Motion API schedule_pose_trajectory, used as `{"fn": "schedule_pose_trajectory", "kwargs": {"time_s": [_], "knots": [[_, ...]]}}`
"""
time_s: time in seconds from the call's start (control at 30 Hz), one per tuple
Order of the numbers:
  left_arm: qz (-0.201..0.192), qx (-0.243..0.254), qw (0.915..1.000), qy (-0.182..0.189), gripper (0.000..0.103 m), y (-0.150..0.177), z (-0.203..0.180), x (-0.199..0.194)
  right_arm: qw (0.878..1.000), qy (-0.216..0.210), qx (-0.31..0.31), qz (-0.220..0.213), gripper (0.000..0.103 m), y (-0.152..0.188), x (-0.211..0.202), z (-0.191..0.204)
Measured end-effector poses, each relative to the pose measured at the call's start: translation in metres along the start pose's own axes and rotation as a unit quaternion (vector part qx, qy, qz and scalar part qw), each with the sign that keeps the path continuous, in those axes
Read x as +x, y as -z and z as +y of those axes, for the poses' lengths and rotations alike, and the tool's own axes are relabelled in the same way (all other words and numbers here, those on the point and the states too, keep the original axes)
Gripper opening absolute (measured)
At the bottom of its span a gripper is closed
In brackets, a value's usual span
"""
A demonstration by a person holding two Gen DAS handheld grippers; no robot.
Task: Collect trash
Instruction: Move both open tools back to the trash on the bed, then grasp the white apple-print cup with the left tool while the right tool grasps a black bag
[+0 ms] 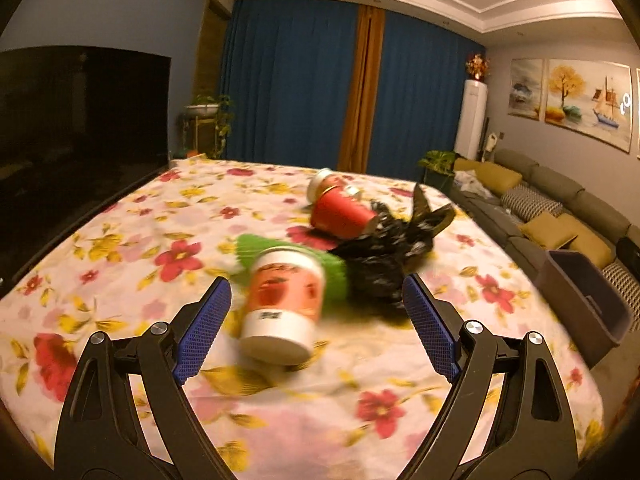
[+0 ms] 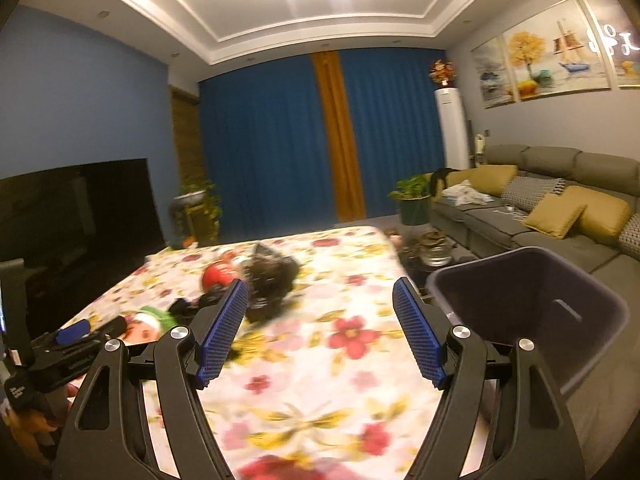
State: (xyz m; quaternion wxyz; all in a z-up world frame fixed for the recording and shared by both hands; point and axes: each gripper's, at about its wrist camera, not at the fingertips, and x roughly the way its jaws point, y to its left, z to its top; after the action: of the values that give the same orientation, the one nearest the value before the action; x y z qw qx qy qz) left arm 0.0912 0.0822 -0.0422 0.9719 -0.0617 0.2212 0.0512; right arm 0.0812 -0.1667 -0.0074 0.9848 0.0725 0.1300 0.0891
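Observation:
In the left wrist view, a white and pink paper cup (image 1: 284, 304) lies on its side on the floral table (image 1: 120, 248), partly over a green ribbed cup (image 1: 280, 256). Behind them lie a red cup (image 1: 340, 212), another cup (image 1: 324, 180) and a crumpled black plastic bag (image 1: 388, 252). My left gripper (image 1: 316, 292) is open, with the pink cup between its fingers, apart from them. My right gripper (image 2: 320, 300) is open and empty above the table. In the right wrist view the black bag (image 2: 272, 280) and the red cup (image 2: 216, 276) lie ahead, blurred.
A dark purple bin (image 2: 532, 312) stands off the table's right edge, also in the left wrist view (image 1: 584, 300). A grey sofa (image 2: 560, 216) with cushions is at the right. A black TV (image 1: 80, 108) is at the left. The left gripper's body (image 2: 60, 356) shows in the right wrist view.

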Motion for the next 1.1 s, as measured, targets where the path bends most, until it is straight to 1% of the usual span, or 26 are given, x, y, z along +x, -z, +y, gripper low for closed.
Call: {"fn": "schedule_pose_trajectory", "kwargs": {"time_s": [0.1, 0.17, 0.27, 0.5, 0.57, 0.6, 0.63, 0.67, 0.73, 0.87, 1.0, 1.1], "knots": [[0.011, 0.005, 0.9999, 0.001, 0.086, 0.003, 0.007, 0.006, 1.0, -0.012, -0.006, 0.004, 0.074, 0.002, 0.008, 0.018], [0.03, 0.002, 0.9995, 0.013, 0.086, 0.003, 0.013, 0.018, 1.0, -0.023, -0.01, 0.008, 0.074, 0.002, 0.013, 0.03], [0.05, -0.006, 0.9985, 0.019, 0.086, 0.003, 0.018, 0.031, 0.999, -0.032, -0.016, 0.011, 0.074, 0.002, 0.018, 0.044], [0.093, -0.008, 0.9953, 0.026, 0.086, 0.002, 0.023, 0.064, 0.999, -0.044, -0.028, 0.012, 0.074, -0.005, 0.033, 0.063], [0.117, -0.019, 0.9923, 0.034, 0.081, 0.003, 0.027, 0.075, 0.998, -0.047, -0.03, 0.016, 0.074, -0.006, 0.039, 0.066], [0.124, -0.023, 0.9913, 0.038, 0.08, 0.003, 0.03, 0.079, 0.998, -0.05, -0.032, 0.019, 0.074, -0.006, 0.043, 0.069], [0.135, -0.029, 0.9894, 0.045, 0.076, 0.004, 0.033, 0.084, 0.998, -0.051, -0.033, 0.02, 0.074, -0.006, 0.044, 0.07], [0.143, -0.032, 0.9879, 0.049, 0.069, 0.005, 0.034, 0.087, 0.998, -0.053, -0.036, 0.023, 0.074, -0.006, 0.046, 0.072], [0.155, -0.041, 0.9848, 0.065, 0.059, 0.007, 0.037, 0.093, 0.997, -0.057, -0.041, 0.03, 0.074, -0.004, 0.053, 0.079], [0.149, -0.064, 0.9833, 0.083, 0.057, 0.008, 0.045, 0.09, 0.996, -0.063, -0.046, 0.047, 0.074, -0.001, 0.067, 0.091], [0.128, -0.061, 0.9858, 0.09, 0.056, 0.006, 0.048, 0.074, 0.994, -0.065, -0.052, 0.063, 0.074, 0.003, 0.08, 0.101], [0.106, -0.071, 0.9867, 0.101, 0.056, 0.003, 0.056, 0.057, 0.994, -0.066, -0.057, 0.072, 0.074, 0.005, 0.089, 0.109]]}}
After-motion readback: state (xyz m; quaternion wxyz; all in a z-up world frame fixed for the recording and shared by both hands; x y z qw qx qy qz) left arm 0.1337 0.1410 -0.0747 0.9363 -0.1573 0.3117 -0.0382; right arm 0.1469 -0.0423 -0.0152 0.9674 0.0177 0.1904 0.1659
